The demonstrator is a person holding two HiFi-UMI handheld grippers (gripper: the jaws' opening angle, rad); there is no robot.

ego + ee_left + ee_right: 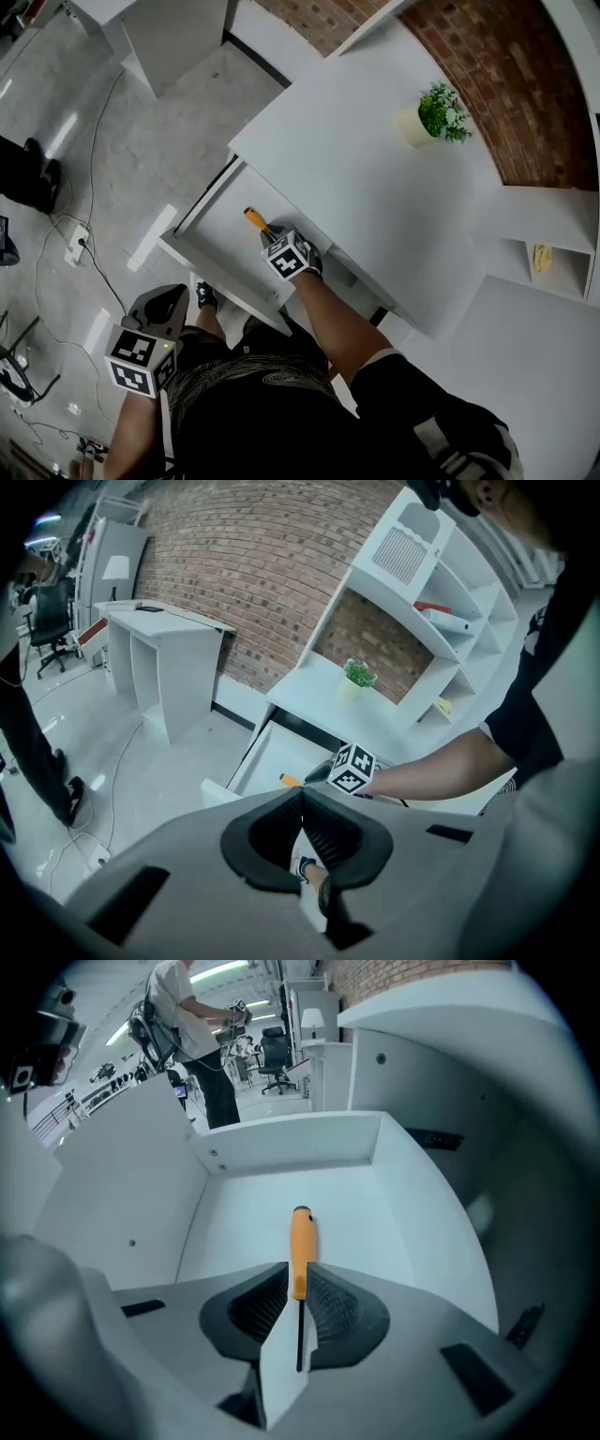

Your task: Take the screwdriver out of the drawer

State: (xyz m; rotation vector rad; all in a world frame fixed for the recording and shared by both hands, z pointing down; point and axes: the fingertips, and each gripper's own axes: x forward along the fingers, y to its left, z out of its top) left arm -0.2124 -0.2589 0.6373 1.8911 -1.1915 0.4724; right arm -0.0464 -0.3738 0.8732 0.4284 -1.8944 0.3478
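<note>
Half inside the drawer [217, 223], clamping right gripper [298, 1283] jaws on the screwdriver [300, 1237] at its orange handle's near end, likely light, stiff, slick; left gripper [301, 799] jaws closed, empty.

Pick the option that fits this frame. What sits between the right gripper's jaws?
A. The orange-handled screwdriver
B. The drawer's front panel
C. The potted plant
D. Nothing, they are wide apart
A. The right gripper view shows the right gripper with its jaws closed on both sides of the orange handle of the screwdriver, inside the open white drawer.
</note>
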